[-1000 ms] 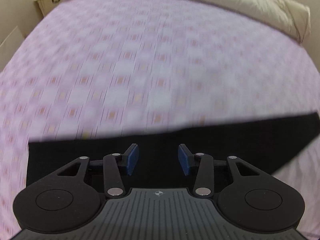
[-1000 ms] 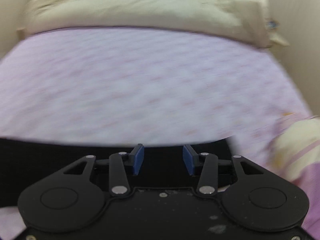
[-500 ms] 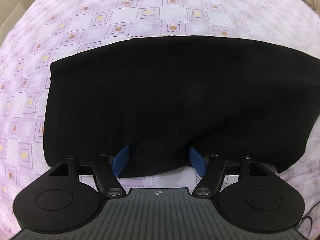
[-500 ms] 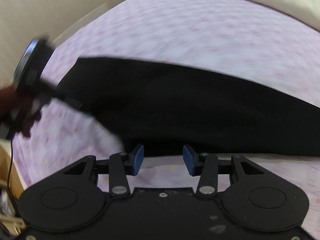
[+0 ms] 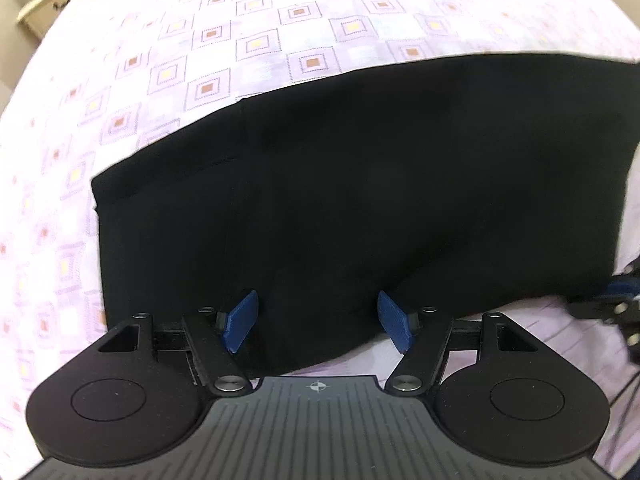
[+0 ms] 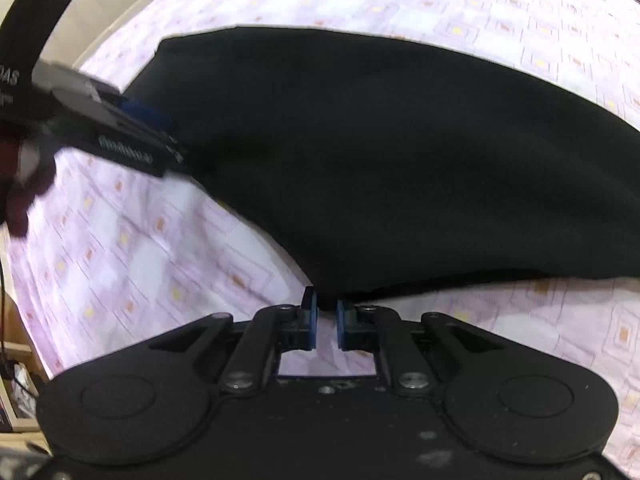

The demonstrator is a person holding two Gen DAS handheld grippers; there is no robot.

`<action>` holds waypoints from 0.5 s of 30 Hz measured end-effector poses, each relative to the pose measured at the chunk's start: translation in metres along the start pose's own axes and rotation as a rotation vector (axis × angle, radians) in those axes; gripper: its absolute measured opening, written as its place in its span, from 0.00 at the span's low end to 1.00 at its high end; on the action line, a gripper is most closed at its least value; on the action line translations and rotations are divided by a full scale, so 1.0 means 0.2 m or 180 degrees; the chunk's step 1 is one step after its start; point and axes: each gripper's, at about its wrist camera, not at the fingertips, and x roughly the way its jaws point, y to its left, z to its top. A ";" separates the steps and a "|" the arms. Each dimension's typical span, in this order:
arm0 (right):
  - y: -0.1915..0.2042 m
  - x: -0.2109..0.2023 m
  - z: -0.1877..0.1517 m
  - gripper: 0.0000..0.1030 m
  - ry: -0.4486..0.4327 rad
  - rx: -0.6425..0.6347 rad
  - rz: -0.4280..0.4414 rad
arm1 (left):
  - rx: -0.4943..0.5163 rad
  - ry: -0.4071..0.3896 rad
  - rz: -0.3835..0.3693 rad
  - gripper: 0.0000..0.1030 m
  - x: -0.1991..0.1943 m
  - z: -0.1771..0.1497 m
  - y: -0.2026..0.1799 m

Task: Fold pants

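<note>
Black pants (image 5: 360, 184) spread flat on the bed (image 5: 280, 20) for folding, right tongs (image 6: 324, 322) clenched on the near hem (image 6: 332, 300), left tongs (image 5: 318, 326) gaping astride that same edge, seemingly to match the grip.

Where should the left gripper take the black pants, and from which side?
Grip the near hem of the black pants, coming from the near side. That edge bulges between the open left gripper, while the right gripper already pinches the same edge.

"DAS" on left gripper (image 6: 132, 128)
</note>
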 end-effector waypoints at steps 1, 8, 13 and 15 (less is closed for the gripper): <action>0.01 -0.01 0.00 0.12 0.0000 -0.0034 -0.0006 | -0.0023 -0.0007 -0.0024 0.63 -0.01 0.00 0.01; 0.00 -0.29 -0.03 0.19 -0.0467 -0.0039 -0.0006 | -0.0330 -0.0343 -0.0092 0.60 -0.24 -0.04 -0.05; -0.06 -0.22 0.02 0.21 -0.0609 0.0138 -0.0233 | -0.0600 -0.0422 -0.0363 0.60 -0.25 0.00 -0.20; -0.07 -0.19 0.03 0.20 -0.0592 0.0132 -0.0256 | -0.0621 -0.0325 -0.0448 0.60 -0.19 -0.01 -0.25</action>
